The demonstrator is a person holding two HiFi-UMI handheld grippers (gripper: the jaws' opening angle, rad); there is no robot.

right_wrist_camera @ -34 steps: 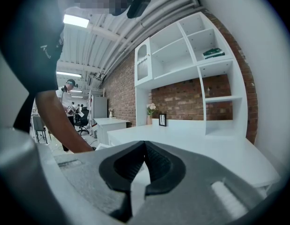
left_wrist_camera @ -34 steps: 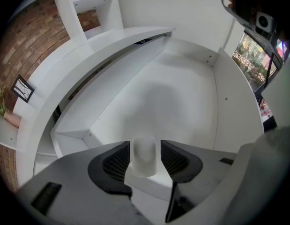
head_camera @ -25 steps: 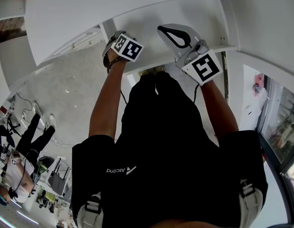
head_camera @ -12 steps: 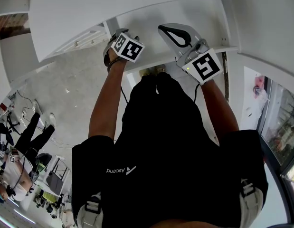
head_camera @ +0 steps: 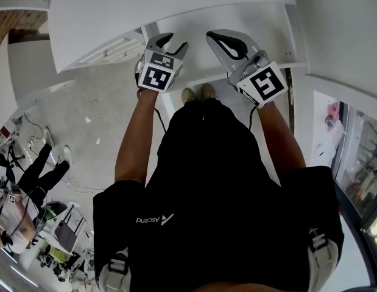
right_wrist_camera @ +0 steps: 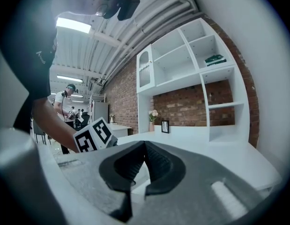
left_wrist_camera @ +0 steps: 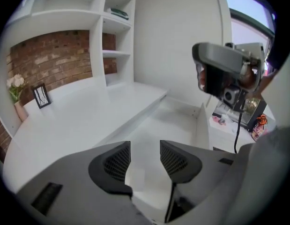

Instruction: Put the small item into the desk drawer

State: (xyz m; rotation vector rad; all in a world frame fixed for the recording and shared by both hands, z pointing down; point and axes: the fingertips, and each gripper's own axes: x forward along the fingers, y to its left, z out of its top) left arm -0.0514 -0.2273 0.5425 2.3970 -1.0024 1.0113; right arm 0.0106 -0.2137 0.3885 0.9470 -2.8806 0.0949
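The white desk drawer (head_camera: 237,23) stands pulled open under the desktop (head_camera: 145,5). My left gripper (head_camera: 174,41) hangs over the drawer's left part, open with nothing between its jaws. In the left gripper view the gripper (left_wrist_camera: 145,146) looks down into the drawer (left_wrist_camera: 182,121), and a small pale square item (left_wrist_camera: 135,179) lies on the drawer floor below the gap. My right gripper (head_camera: 211,36) is over the drawer's middle with its fingertips touching; in its own view the gripper (right_wrist_camera: 145,144) is shut and nothing shows between the jaws.
On the desktop's far left stand a small picture frame (left_wrist_camera: 41,96) and a vase of flowers (left_wrist_camera: 16,97). White shelves (left_wrist_camera: 119,32) rise behind against a brick wall. The person's shoes (head_camera: 197,93) are just below the drawer front. Other people stand at the left.
The left gripper has turned and come lower, so its open jaws now show over the drawer. The right gripper has hardly moved.
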